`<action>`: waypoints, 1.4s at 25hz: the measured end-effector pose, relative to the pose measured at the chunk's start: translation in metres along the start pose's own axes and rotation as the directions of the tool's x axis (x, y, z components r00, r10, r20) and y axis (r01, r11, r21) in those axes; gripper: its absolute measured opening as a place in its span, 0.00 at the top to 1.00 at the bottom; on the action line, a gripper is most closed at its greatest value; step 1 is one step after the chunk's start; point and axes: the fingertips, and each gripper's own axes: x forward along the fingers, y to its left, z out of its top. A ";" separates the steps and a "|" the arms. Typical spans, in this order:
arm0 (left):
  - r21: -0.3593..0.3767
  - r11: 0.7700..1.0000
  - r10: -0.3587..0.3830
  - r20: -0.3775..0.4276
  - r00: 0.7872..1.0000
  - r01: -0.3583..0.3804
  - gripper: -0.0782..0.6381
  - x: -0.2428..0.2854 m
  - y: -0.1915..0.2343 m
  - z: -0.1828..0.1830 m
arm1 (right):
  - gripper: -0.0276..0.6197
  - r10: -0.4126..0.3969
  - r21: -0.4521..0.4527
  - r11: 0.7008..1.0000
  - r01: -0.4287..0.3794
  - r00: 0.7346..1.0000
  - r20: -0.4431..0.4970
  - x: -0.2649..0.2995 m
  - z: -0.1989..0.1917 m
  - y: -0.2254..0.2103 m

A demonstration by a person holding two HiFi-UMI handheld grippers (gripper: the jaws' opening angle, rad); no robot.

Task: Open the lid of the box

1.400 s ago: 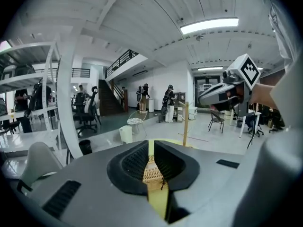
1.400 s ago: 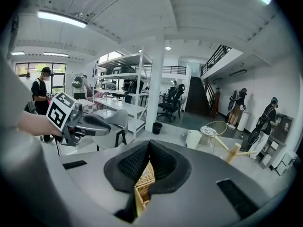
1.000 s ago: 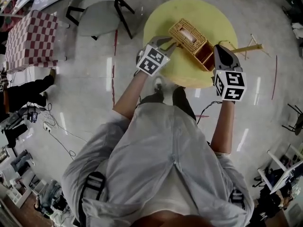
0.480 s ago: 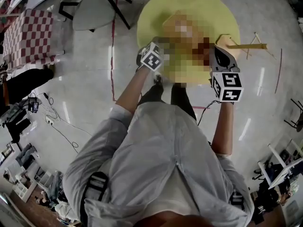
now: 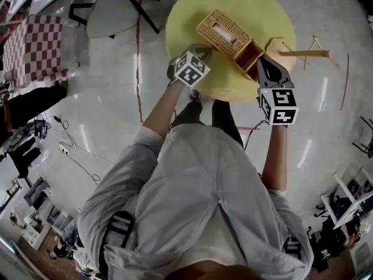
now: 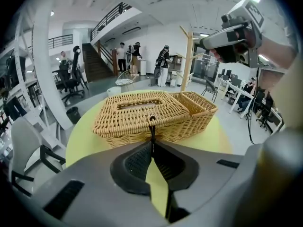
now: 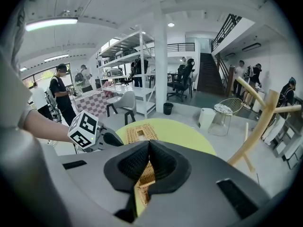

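Observation:
A wicker box [image 5: 224,34] lies on a round yellow table [image 5: 256,4], with its slotted lid flat and an open compartment at its right end. In the left gripper view the box [image 6: 151,112] is close ahead, and a black loop [image 6: 152,126] hangs from the lid's front edge. My left gripper [image 6: 151,142] is shut on that loop; in the head view my left gripper [image 5: 203,52] is at the box's near side. My right gripper [image 5: 260,63] is at the right end. Its jaws [image 7: 148,143] are shut with wicker between them.
A grey chair [image 5: 111,13] and a checkered table [image 5: 38,45] stand to the left of the yellow table. A wooden rack [image 5: 303,54] leans at the right. Cables [image 5: 70,150] lie on the floor at the left. People stand far back in both gripper views.
The head view has shifted slightly. Both grippers stay at the box and the lid lies flat as before.

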 end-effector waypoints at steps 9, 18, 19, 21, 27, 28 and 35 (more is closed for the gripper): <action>-0.009 1.000 -0.007 0.069 0.998 0.008 0.84 -0.030 -0.005 0.034 | 0.92 -0.022 0.004 1.000 0.022 1.000 0.010 -0.012 0.007 -0.007; 0.033 0.999 -0.002 0.186 0.983 -0.004 0.85 -0.062 0.005 0.107 | 0.92 -0.058 0.007 0.998 0.058 0.997 0.053 -0.029 0.026 -0.022; 0.041 0.999 -0.001 0.199 0.980 -0.008 0.85 -0.065 0.006 0.117 | 0.92 -0.062 0.008 0.998 0.062 0.996 0.057 -0.030 0.028 -0.023; 0.051 0.999 0.001 0.217 0.976 -0.012 0.85 -0.066 0.010 0.133 | 0.92 -0.072 0.012 0.997 0.072 0.995 0.062 -0.032 0.030 -0.025; 0.012 1.000 0.013 0.275 0.961 -0.017 0.85 -0.058 0.022 0.178 | 0.92 -0.111 0.063 0.992 0.107 0.992 0.061 -0.038 0.028 -0.046; 0.007 1.000 0.016 0.287 0.958 -0.019 0.85 -0.055 0.024 0.185 | 0.92 -0.115 0.072 0.991 0.110 0.992 0.060 -0.038 0.027 -0.049; -0.003 1.000 0.024 0.306 0.952 -0.024 0.85 -0.022 0.044 0.226 | 0.92 -0.117 0.116 0.987 0.111 0.992 0.045 -0.026 0.018 -0.067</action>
